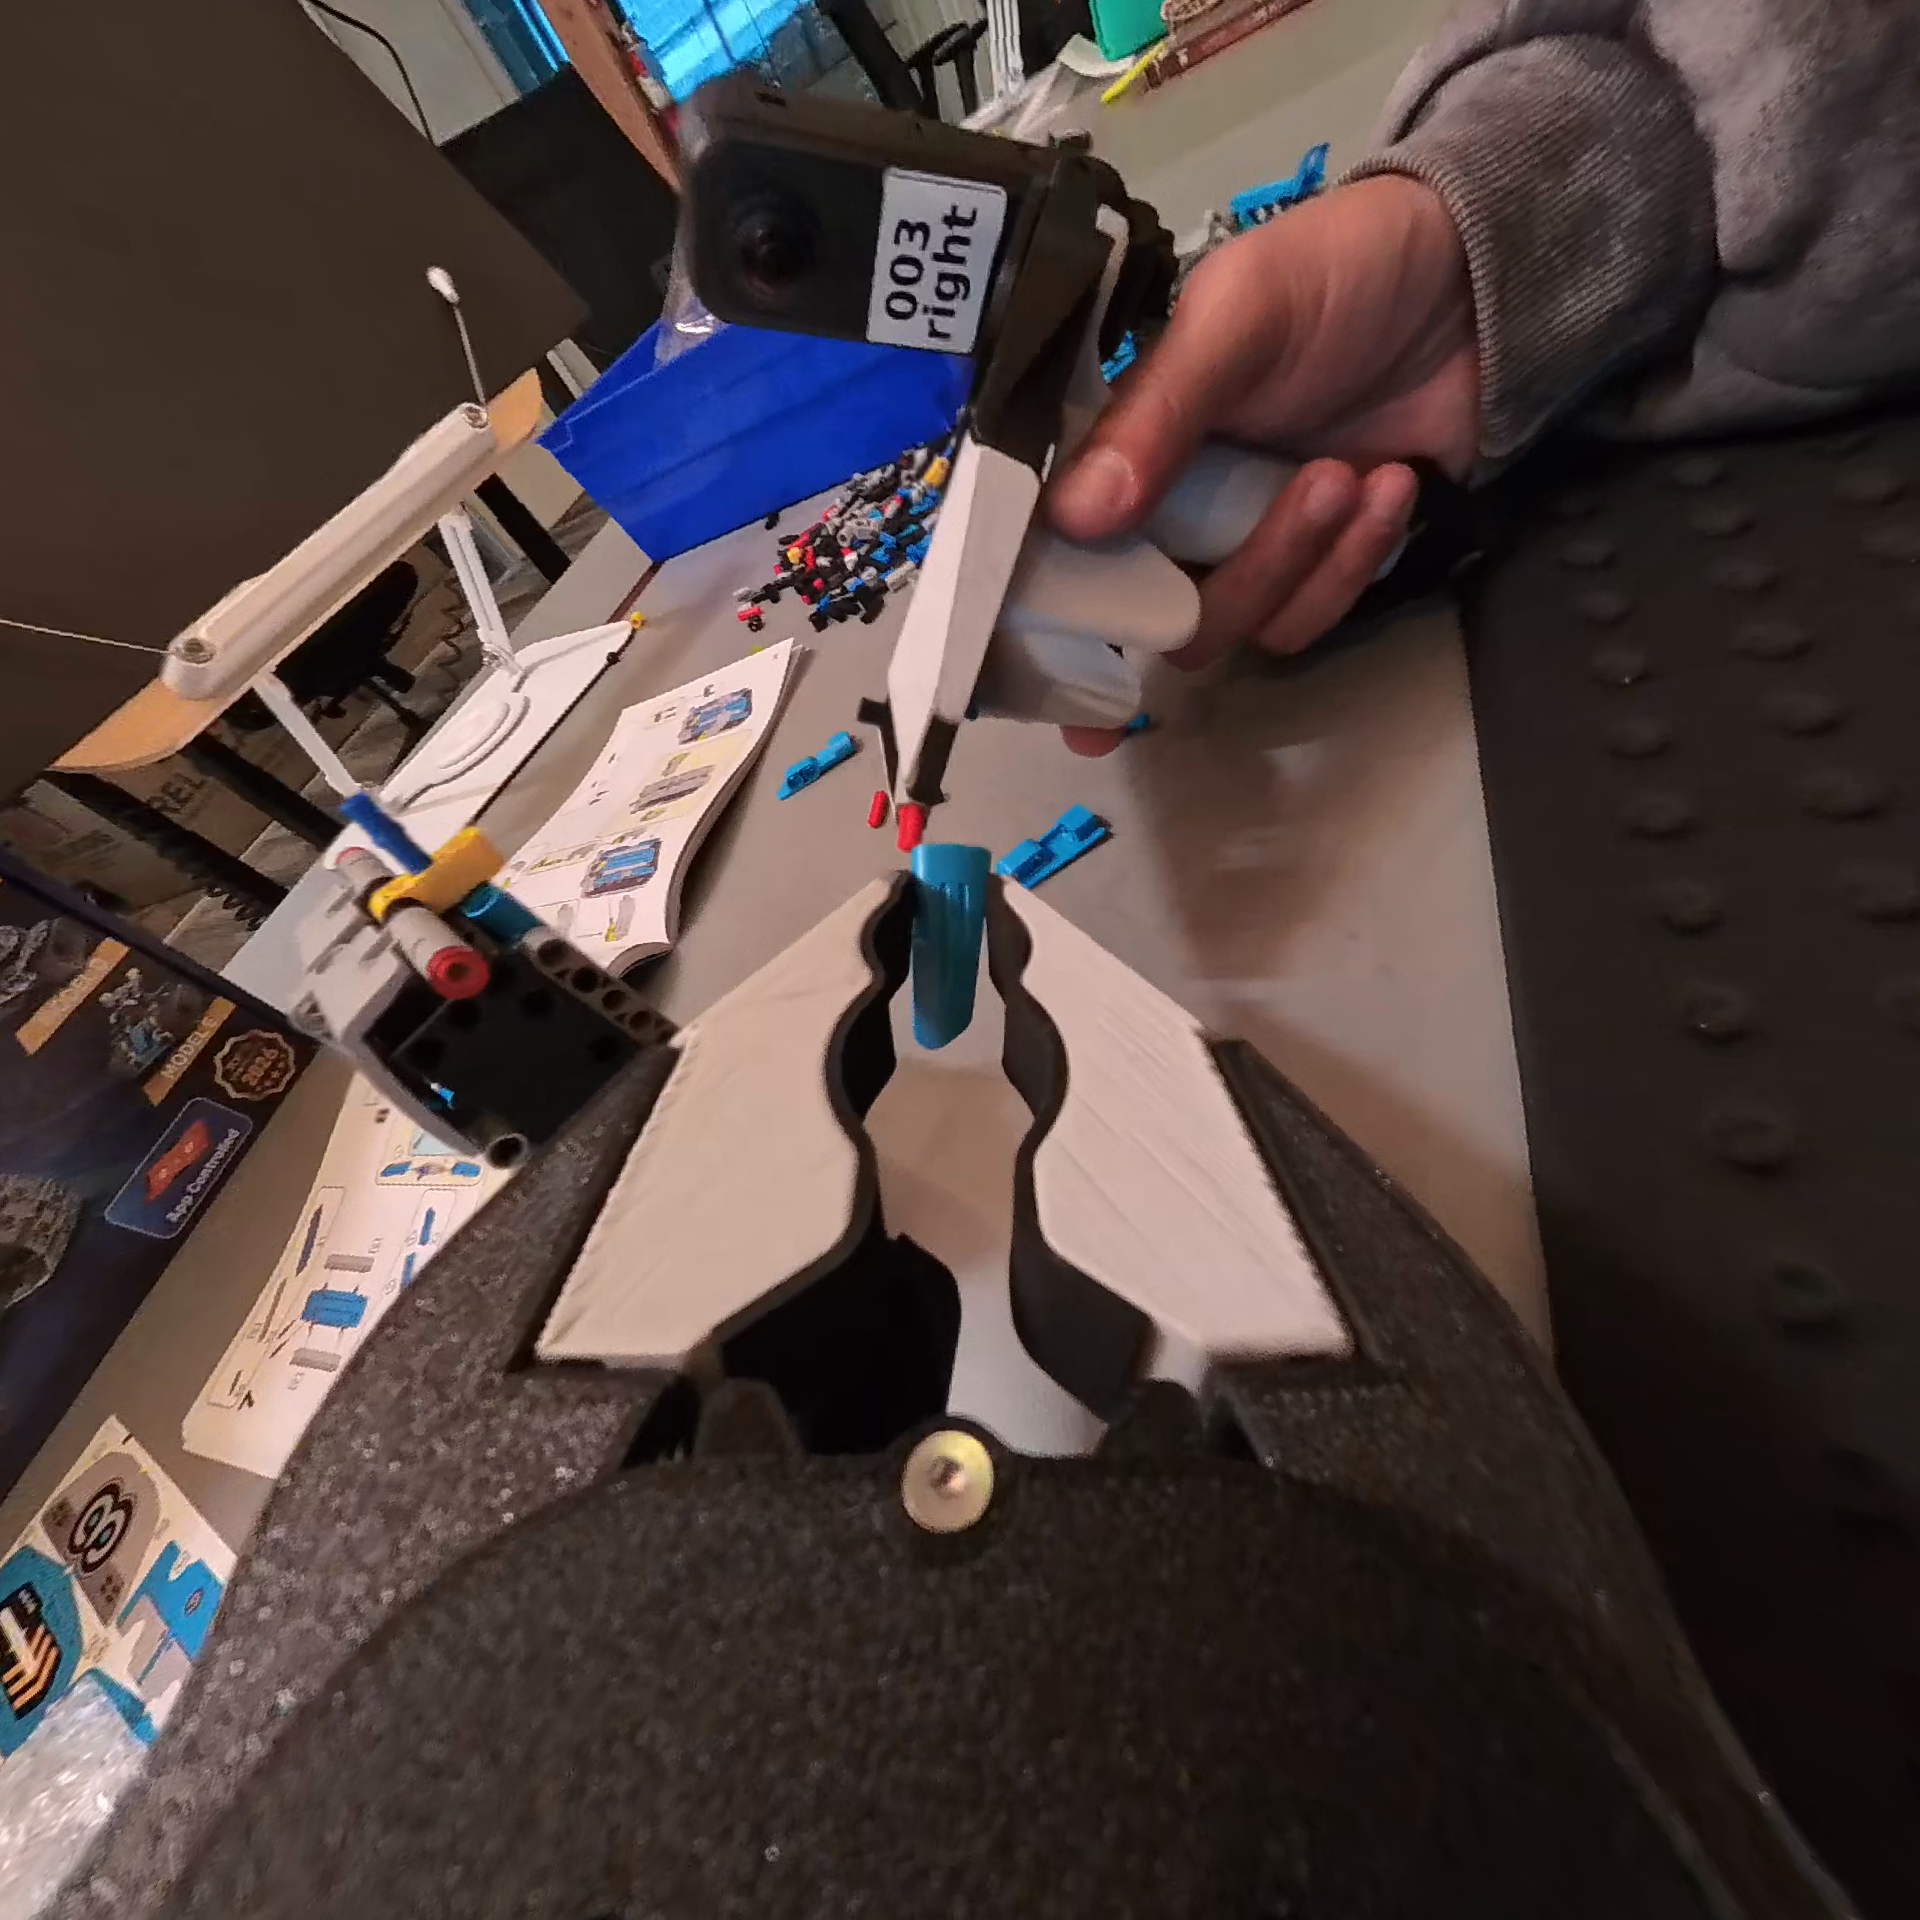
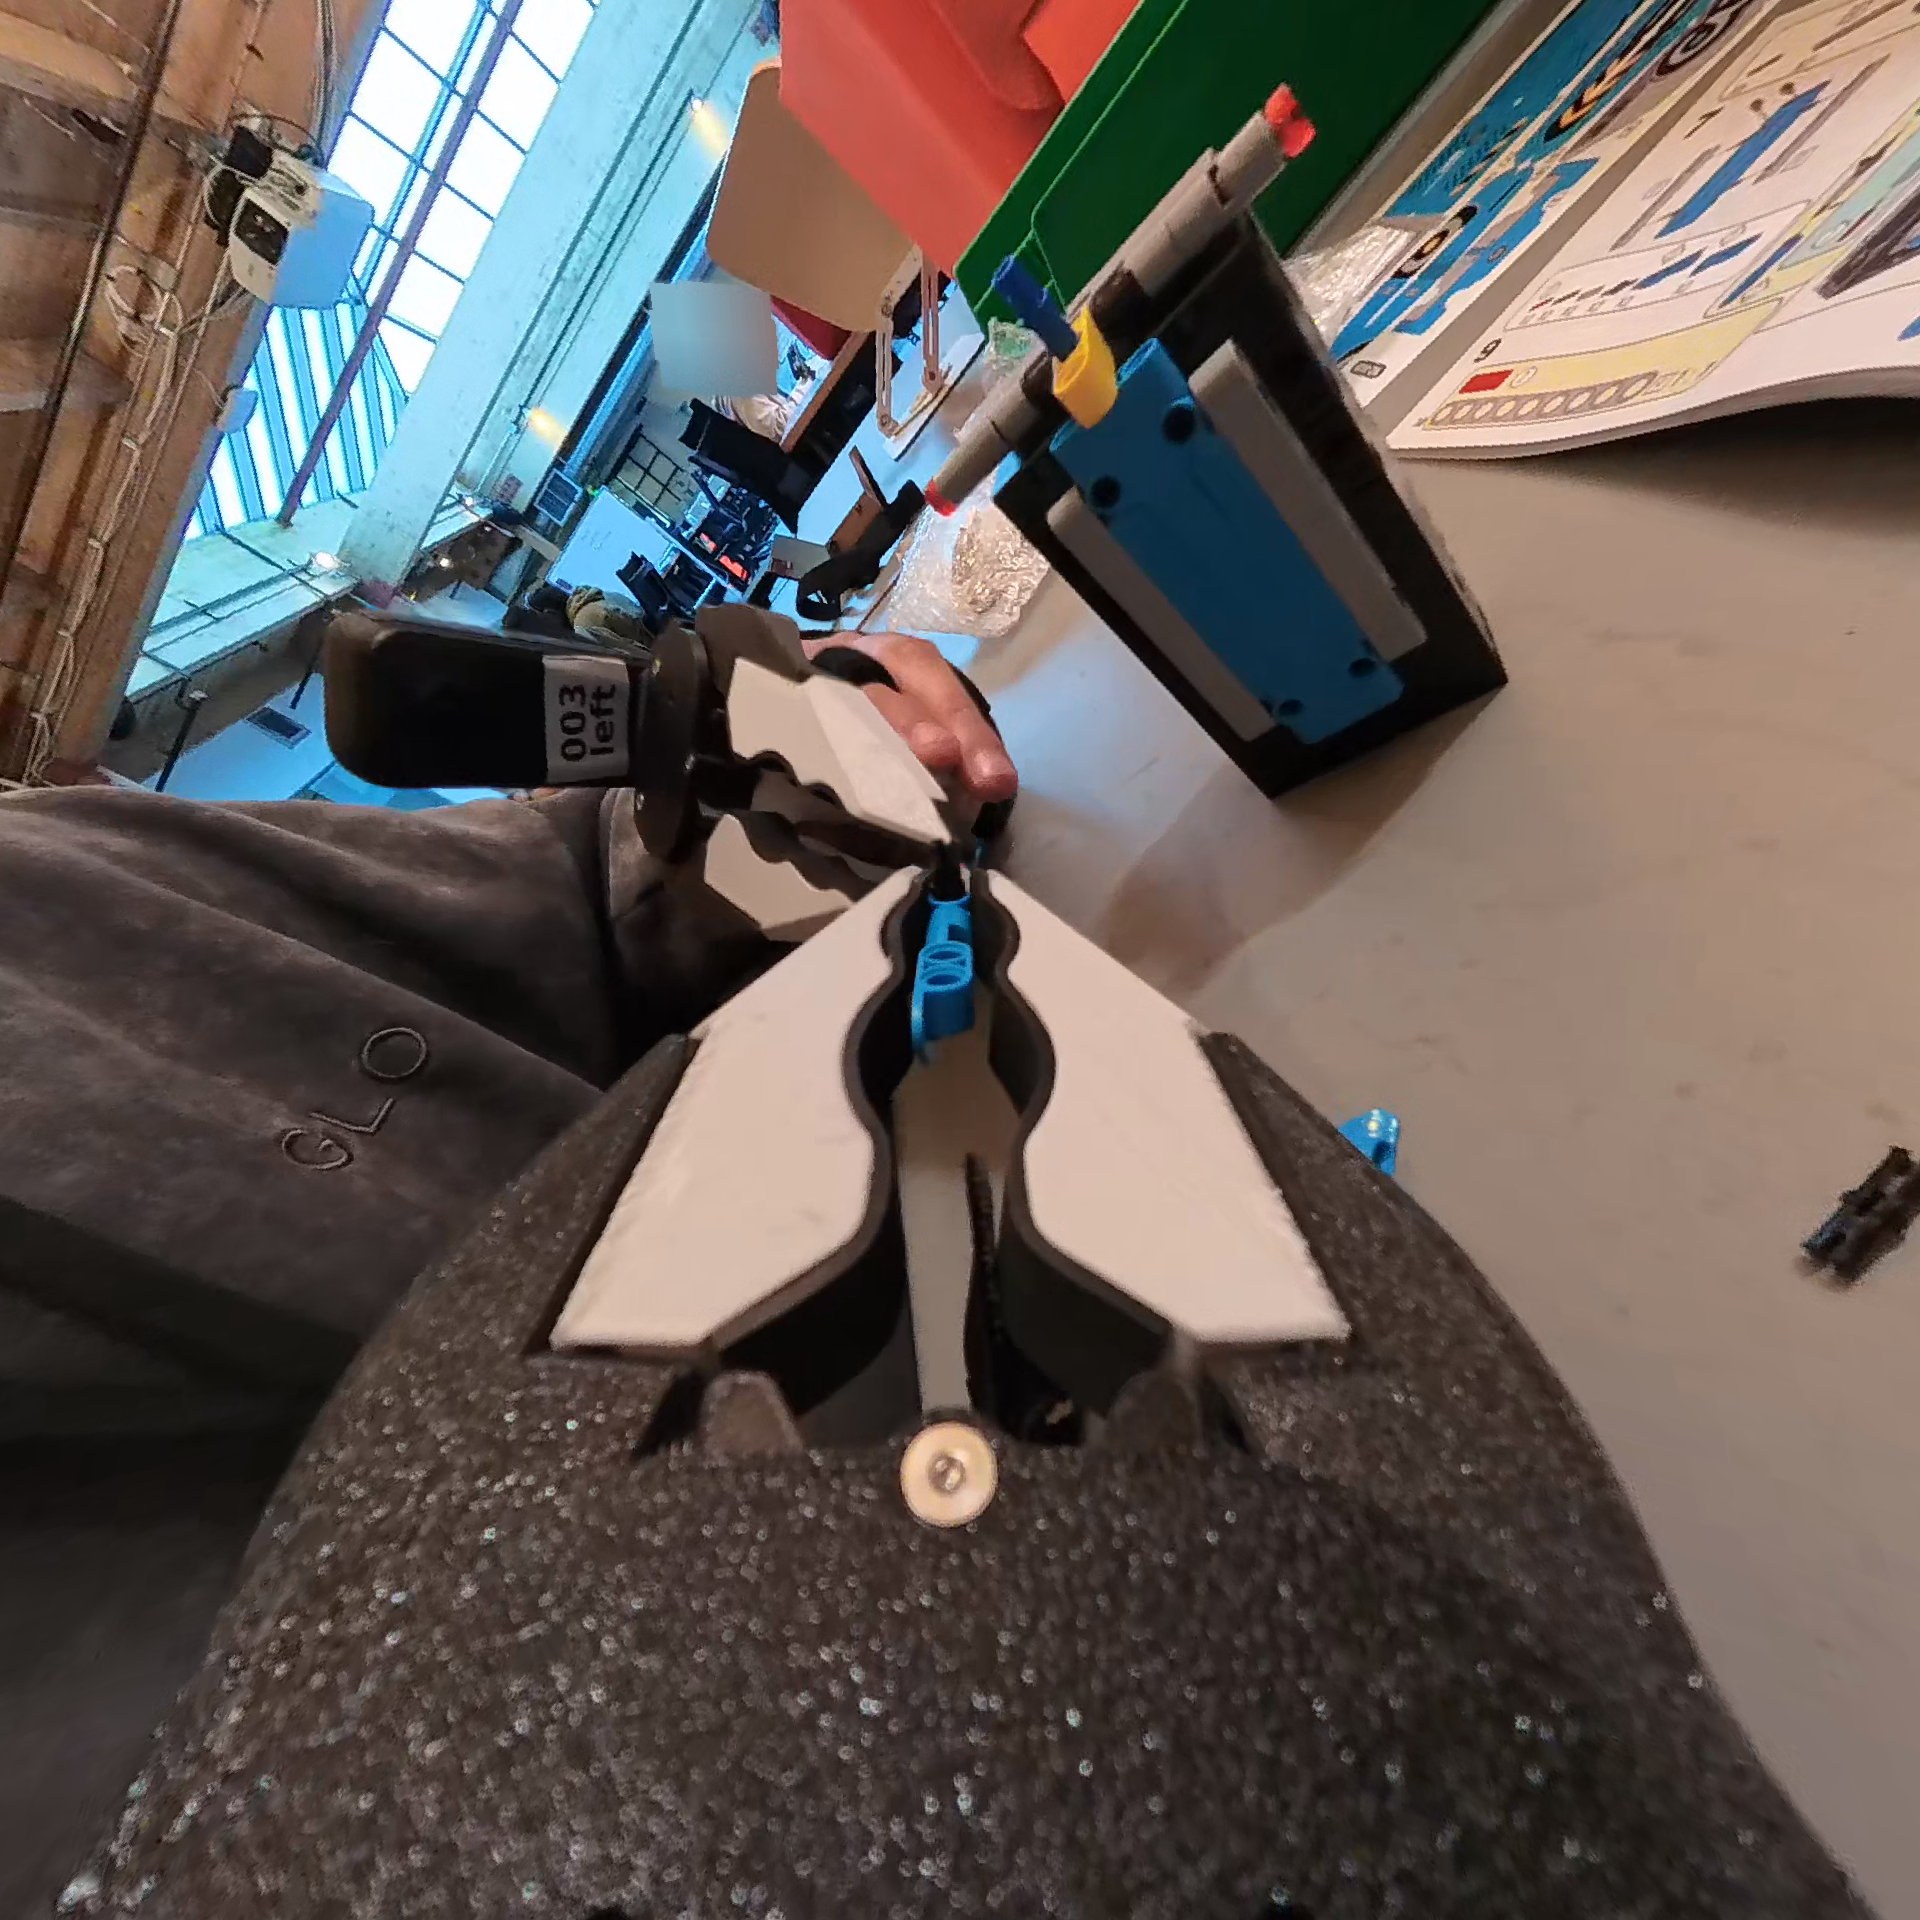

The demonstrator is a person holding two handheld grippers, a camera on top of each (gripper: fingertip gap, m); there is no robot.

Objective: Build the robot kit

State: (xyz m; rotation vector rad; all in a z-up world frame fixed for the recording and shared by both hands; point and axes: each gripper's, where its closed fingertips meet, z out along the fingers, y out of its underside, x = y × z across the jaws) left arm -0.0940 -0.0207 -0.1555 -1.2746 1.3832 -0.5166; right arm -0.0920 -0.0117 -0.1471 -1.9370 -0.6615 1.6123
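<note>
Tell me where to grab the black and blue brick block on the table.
Probably take the brick block across its black frame, pinching its two long flat sides from above. The grey axle at its far end is round and overhangs, so it looks a poorer hold.

surface: grey table [image 1: 1299, 935] | on it: open booklet [image 1: 665, 790], brick pile [image 1: 862, 551], blue bin [image 1: 748, 426]

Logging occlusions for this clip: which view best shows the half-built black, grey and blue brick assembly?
The right wrist view: the black, grey and blue brick assembly lies unobstructed, long blue face visible. The left wrist view shows only its black holed end, foreshortened.
</note>
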